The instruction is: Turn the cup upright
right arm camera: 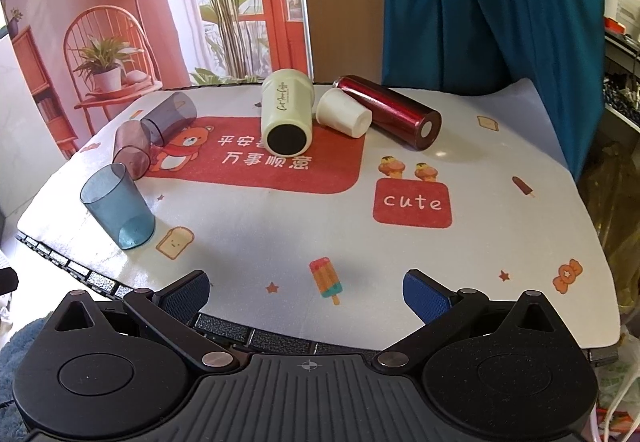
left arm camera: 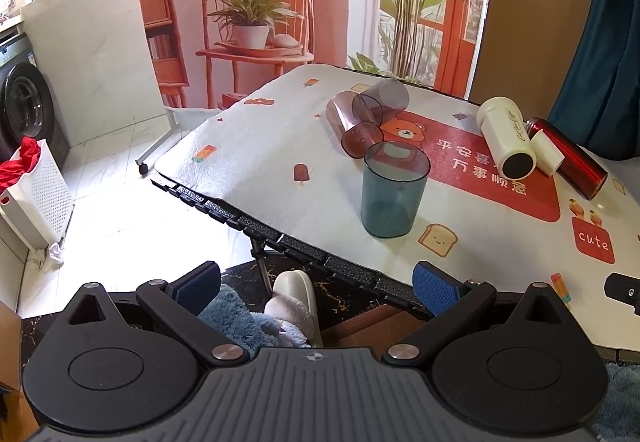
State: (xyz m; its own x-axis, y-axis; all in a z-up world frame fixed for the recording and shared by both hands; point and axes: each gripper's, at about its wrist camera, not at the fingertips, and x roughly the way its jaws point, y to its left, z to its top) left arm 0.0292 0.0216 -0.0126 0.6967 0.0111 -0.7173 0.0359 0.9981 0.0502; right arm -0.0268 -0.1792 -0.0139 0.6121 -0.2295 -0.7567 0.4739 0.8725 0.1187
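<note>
A blue translucent cup (left arm camera: 394, 193) stands upright near the table's left front; it also shows in the right wrist view (right arm camera: 118, 207). Behind it a pink cup (left arm camera: 354, 127) (right arm camera: 131, 149) and a grey-purple cup (left arm camera: 382, 101) (right arm camera: 170, 117) lie on their sides, touching. A cream tumbler (left arm camera: 506, 137) (right arm camera: 287, 111), a small white cup (left arm camera: 547, 153) (right arm camera: 344, 113) and a red bottle (left arm camera: 568, 157) (right arm camera: 390, 117) also lie on their sides. My left gripper (left arm camera: 316, 288) is open and empty, off the table's front-left edge. My right gripper (right arm camera: 306, 296) is open and empty over the front edge.
The table (right arm camera: 440, 262) carries a white printed mat with a red patch. A white basket (left arm camera: 34, 197) with red cloth and a washing machine (left arm camera: 24, 113) stand on the floor to the left. A blue curtain (right arm camera: 492, 1) hangs behind on the right.
</note>
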